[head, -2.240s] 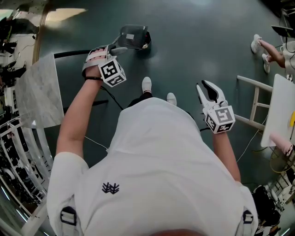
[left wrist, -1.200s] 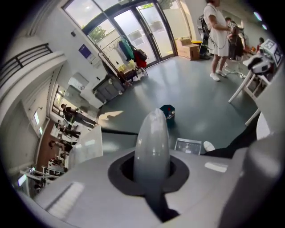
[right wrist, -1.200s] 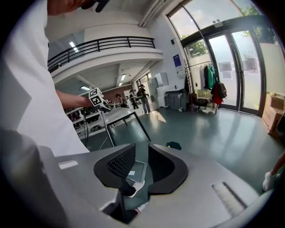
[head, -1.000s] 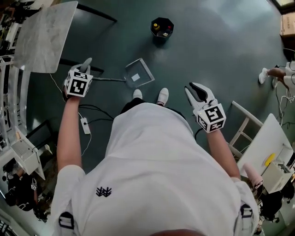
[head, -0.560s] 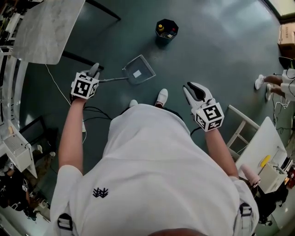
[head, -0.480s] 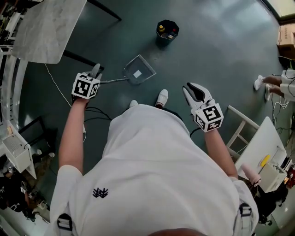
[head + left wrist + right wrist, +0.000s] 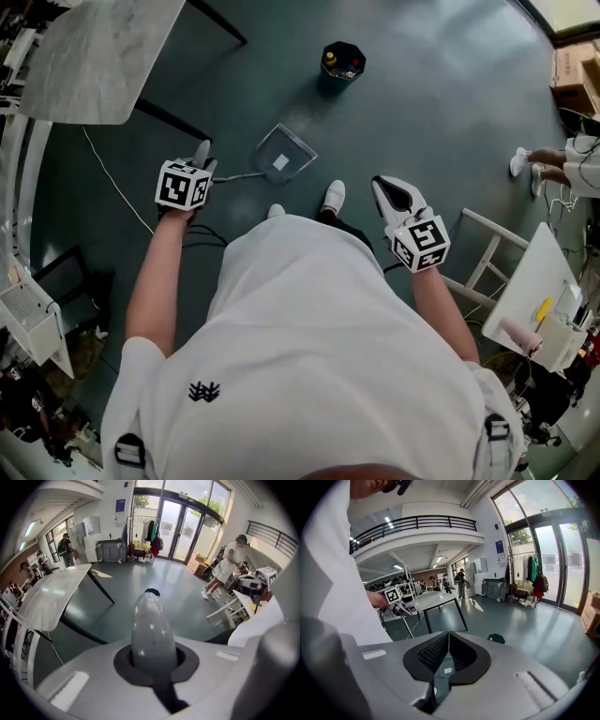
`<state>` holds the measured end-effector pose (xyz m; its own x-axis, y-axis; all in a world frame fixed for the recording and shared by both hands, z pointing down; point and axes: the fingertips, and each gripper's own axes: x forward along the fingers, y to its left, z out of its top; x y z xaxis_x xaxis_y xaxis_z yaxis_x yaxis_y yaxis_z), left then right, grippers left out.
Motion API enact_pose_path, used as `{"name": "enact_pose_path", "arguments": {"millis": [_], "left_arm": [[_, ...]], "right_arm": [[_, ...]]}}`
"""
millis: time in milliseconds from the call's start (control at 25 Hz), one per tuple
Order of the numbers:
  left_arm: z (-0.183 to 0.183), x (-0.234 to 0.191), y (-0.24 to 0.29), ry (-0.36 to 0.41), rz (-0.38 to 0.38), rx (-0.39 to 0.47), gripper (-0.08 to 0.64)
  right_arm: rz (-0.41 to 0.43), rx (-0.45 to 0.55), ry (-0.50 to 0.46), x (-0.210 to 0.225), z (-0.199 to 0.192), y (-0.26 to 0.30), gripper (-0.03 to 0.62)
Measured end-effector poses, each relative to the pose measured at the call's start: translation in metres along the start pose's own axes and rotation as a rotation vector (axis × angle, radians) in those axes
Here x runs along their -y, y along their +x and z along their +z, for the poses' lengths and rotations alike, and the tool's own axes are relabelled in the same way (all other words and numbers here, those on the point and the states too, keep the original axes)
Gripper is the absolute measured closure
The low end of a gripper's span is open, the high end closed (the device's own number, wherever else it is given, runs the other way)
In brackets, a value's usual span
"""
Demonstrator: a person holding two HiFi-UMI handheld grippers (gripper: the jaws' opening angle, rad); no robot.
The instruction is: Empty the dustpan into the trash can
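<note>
The left gripper [image 7: 200,157], at the left of centre in the head view, is clamped on the long thin handle of the dustpan [image 7: 286,150]. Its own view shows the jaws closed round the glossy grey grip of that handle, which fills the middle of the frame. The dustpan's clear scoop hangs above the dark green floor [image 7: 441,103], just above the person's white shoes [image 7: 333,195], with a small white scrap [image 7: 280,162] lying in it. The trash can [image 7: 343,60], a dark faceted tub, stands on the floor at the top centre of the frame, well apart from the scoop (something yellow and something red show inside it). The right gripper [image 7: 386,190], right of centre, carries nothing: in its own view the two ribbed jaws meet at their tips, with only floor behind them. A marble tabletop [image 7: 94,56] fills the upper left corner, and another person's legs [image 7: 548,157] stand at the right edge
</note>
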<state>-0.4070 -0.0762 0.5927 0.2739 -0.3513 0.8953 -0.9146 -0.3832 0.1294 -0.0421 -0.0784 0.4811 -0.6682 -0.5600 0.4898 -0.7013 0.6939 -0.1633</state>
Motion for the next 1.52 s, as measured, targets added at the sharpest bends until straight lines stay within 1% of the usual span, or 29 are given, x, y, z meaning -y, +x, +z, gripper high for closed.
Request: {"name": "enact_pose_path", "arguments": {"millis": [200, 360, 560, 800, 1080, 1520], "left_arm": [[-0.033, 0.0, -0.003, -0.073, -0.031, 0.021, 0.502], [-0.053, 0.003, -0.005, -0.098, -0.058, 0.041, 0.5], [-0.07, 0.015, -0.01, -0.045, -0.055, 0.047, 0.5], [-0.077, 0.021, -0.017, 0.018, -0.062, 0.053, 0.499], [-0.086, 0.023, -0.02, -0.001, -0.067, 0.065, 0.499], [-0.087, 0.021, -0.022, 0.017, -0.05, 0.083, 0.497]], "right_arm": [[-0.017, 0.001, 0.005, -0.034, -0.007, -0.003, 0.588], [-0.028, 0.005, 0.005, -0.059, -0.01, -0.005, 0.588], [-0.038, 0.007, 0.016, -0.083, -0.018, -0.01, 0.592], [-0.025, 0.006, 0.016, -0.106, -0.02, -0.008, 0.592], [-0.025, 0.01, 0.005, -0.116, -0.02, -0.009, 0.592], [-0.018, 0.014, -0.016, -0.121, -0.014, -0.004, 0.592]]}}
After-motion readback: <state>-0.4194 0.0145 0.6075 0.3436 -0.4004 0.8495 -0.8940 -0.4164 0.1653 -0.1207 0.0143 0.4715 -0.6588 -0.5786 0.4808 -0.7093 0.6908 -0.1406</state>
